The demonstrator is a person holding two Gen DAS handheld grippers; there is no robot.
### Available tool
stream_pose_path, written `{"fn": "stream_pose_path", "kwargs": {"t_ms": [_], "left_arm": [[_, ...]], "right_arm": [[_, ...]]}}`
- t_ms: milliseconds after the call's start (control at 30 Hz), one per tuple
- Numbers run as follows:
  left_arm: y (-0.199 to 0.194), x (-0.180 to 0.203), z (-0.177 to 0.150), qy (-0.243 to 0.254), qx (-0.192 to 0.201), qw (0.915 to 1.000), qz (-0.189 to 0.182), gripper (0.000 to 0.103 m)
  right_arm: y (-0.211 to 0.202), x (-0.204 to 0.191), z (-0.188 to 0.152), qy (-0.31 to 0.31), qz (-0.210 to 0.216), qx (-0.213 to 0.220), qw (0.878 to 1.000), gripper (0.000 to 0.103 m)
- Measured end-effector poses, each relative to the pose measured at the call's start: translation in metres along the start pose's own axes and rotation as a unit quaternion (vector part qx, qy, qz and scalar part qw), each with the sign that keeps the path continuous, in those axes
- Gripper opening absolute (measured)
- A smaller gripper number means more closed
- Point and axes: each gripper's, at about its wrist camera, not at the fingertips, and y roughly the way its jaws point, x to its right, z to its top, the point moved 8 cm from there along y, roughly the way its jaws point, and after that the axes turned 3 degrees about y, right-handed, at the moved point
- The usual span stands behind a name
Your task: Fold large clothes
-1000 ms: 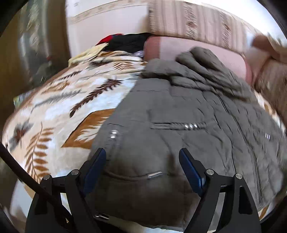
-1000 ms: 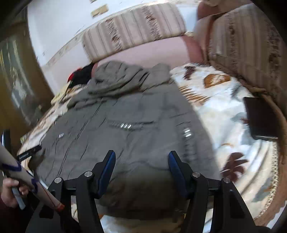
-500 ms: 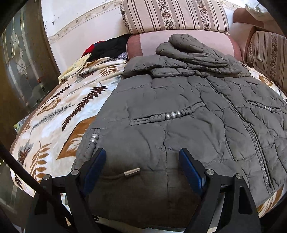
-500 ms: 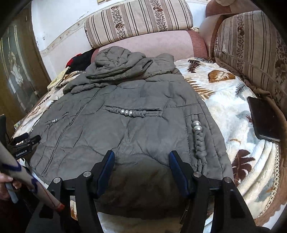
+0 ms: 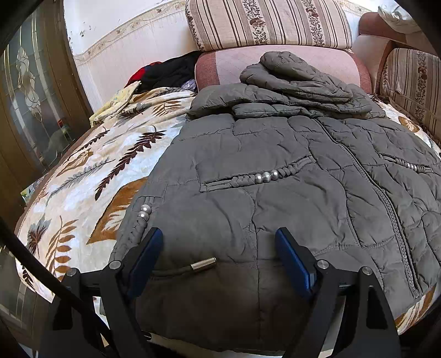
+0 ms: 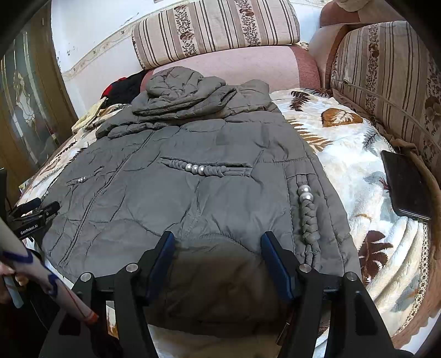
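One grey quilted jacket lies spread front-up across a bed covered by one leaf-print blanket, its zip running down the middle and its hood bunched at the far end against a pink bolster. Two pairs of tongs hang over the near hem: the left tongs are spread wide with nothing between the blue pads, above the jacket's left corner, and the right tongs are likewise spread and empty above its right corner. From the right wrist view the left tool's black tip shows at the jacket's far side edge.

Counted on the coat: two braided pocket trims, each carrying three silver beads, and a braided side cord on either edge with two beads apiece. One metal cord end lies on the hem between the left pads.

Two striped cushions stand in the room, one atop the bolster and one along the right side. One dark flat phone-like slab lies on the blanket well right of the jacket. A heap of black and red clothing sits in the far left corner by the white wall, beside a door with patterned glass.
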Motion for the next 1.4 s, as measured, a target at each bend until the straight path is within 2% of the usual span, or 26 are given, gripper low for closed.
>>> {"fn": "stream_pose_path", "kwargs": {"t_ms": [667, 1067, 1200, 1300, 1400], "left_arm": [[0.005, -0.005, -0.004, -0.014, -0.013, 0.9998, -0.007, 0.082], [-0.005, -0.019, -0.004, -0.045, -0.002, 0.9990, -0.003, 0.082], [-0.008, -0.031, -0.004, -0.074, -0.005, 0.9972, -0.008, 0.082], [-0.012, -0.050, -0.005, -0.108, -0.004, 0.9941, -0.009, 0.082], [-0.010, -0.074, -0.010, -0.148, -0.011, 0.9889, -0.010, 0.082]], "right_arm": [[0.001, -0.001, 0.000, -0.001, -0.001, 0.000, 1.000, 0.070], [-0.020, 0.006, 0.003, 0.012, 0.023, 0.026, 0.999, 0.070], [-0.042, 0.023, 0.014, 0.049, 0.037, 0.067, 0.996, 0.070], [-0.058, 0.054, 0.020, 0.100, 0.020, 0.098, 0.990, 0.070], [-0.060, 0.087, 0.019, 0.171, 0.014, 0.097, 0.980, 0.070]]}}
